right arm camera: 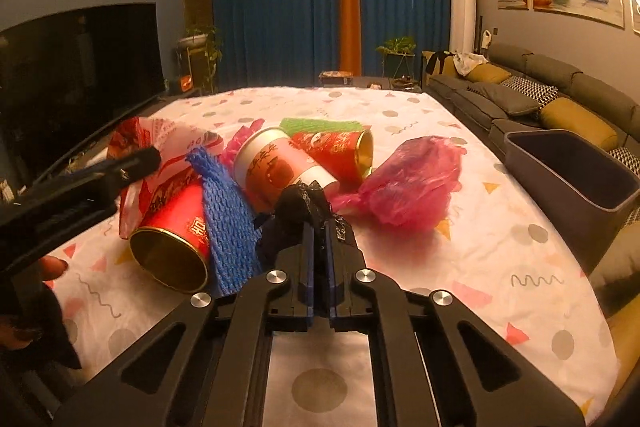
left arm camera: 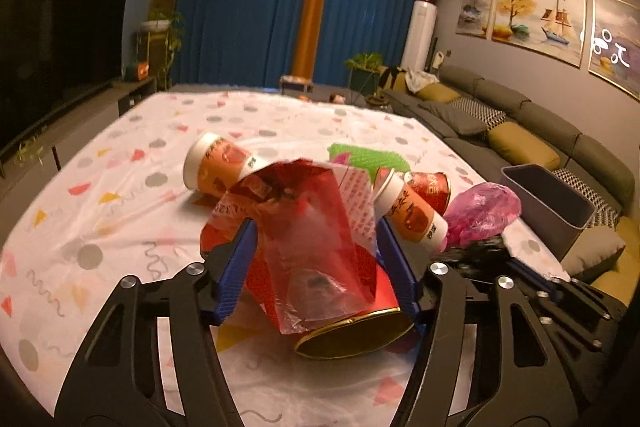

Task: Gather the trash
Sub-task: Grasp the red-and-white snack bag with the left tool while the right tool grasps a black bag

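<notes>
The black bag (right arm camera: 306, 205) lies on the table (right arm camera: 500, 259) amid the litter; my right gripper (right arm camera: 319, 227) is clamped fully on it. My left gripper (left arm camera: 316, 251), half open, straddles the red plastic bag (left arm camera: 312, 247) and red cup (left arm camera: 356, 331), gripping neither firmly. Thin film may slip free before reaching the bin (right arm camera: 576, 171).

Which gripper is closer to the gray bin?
Right. The right gripper, shut on a black bag, sits mid-table with the bin off the table's right edge. The left gripper straddles a red bag, farther left.
</notes>
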A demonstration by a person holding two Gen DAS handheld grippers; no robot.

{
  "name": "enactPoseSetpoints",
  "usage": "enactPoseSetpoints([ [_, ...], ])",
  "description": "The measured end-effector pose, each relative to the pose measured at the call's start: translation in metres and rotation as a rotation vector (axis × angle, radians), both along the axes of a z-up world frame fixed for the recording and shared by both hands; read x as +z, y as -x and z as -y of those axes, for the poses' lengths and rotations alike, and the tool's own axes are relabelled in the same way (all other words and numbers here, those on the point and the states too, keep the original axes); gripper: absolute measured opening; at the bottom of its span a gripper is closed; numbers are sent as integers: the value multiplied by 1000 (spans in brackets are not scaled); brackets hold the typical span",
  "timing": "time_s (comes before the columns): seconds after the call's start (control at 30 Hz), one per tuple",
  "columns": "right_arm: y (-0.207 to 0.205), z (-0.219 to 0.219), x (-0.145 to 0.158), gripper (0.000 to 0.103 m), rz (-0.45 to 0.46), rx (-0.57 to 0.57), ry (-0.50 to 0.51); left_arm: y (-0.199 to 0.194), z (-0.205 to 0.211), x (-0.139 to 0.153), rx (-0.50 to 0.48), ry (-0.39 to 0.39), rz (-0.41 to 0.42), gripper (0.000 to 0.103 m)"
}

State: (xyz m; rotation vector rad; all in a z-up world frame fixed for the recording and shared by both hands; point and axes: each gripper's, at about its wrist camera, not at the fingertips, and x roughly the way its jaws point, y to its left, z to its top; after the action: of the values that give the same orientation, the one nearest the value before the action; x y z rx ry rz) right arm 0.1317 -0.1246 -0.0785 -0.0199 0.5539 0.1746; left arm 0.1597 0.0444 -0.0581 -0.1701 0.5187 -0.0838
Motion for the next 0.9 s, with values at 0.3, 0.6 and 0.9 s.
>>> enactPoseSetpoints([
  [0.3,17,16,13,6,54,-22,-24,-7,-5,-10,-20,43,-50,9],
  [0.6,31,29,21,6,88,-35,-41,22,-18,8,29,84,19,1],
  [0.9,46,32,34,6,129,-37,-46,57,-26,31,55,89,103,1],
])
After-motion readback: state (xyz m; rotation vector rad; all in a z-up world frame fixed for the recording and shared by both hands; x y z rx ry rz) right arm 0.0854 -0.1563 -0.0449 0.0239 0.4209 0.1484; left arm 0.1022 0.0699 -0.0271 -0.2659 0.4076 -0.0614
